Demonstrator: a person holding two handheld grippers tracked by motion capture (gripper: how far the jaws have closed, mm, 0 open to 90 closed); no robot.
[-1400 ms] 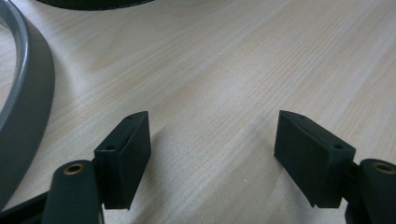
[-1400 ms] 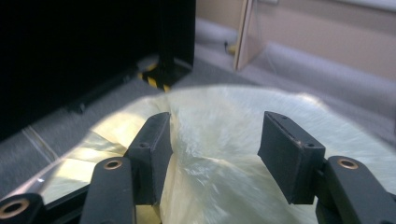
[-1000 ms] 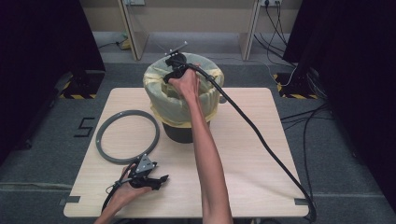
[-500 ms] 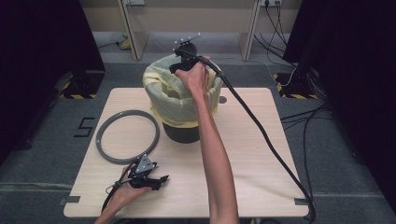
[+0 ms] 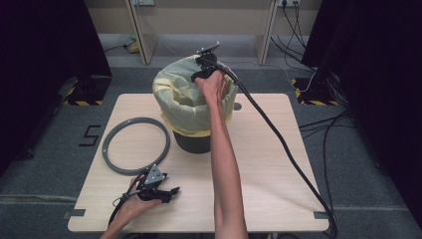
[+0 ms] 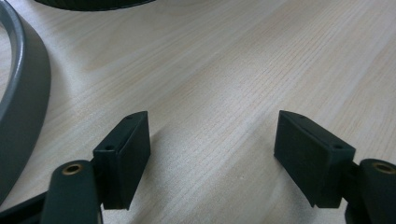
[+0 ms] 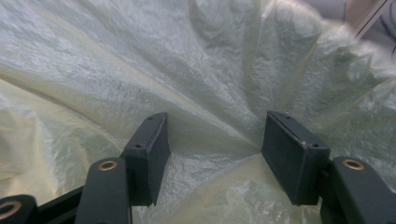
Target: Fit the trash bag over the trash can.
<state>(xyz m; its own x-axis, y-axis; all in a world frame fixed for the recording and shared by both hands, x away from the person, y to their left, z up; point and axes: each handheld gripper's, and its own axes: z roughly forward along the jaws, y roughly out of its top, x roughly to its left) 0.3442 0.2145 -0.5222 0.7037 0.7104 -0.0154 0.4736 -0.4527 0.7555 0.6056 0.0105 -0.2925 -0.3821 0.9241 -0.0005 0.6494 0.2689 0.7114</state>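
The pale wooden worktop (image 5: 259, 169) carries everything, on a grey carpeted floor; near the middle of its far edge stands a dark waste bin (image 5: 192, 141), lined with a pale yellow bin bag (image 5: 184, 102) whose mouth is folded out over the rim and hangs crumpled down the outside; toward the left edge, just beside the bin's foot, a grey plastic ring (image 5: 135, 145) lies flat, most likely the clamp that holds the liner in place.

The person's right arm reaches across the worktop to the far side of the bin, where the right gripper (image 5: 205, 69) sits at the top of the bag, its thick black cable (image 5: 278, 142) trailing back toward the near right corner; in the right gripper view its jaws stand apart, released, with a raised fold of the liner film (image 7: 219, 140) running between them and no pad visibly pressing on it. The left gripper (image 5: 158, 190) rests low near the near left corner, close to the ring's near arc; in the left gripper view its jaws are open over bare wood (image 6: 219, 140), grasping nothing, with the ring's edge (image 6: 23, 107) off to one side.

The step in hand looks to be fitting and smoothing the liner over the far rim; the next move probably calls for closing on that fold, drawing it evenly down, then bringing the ring over the bin's mouth.
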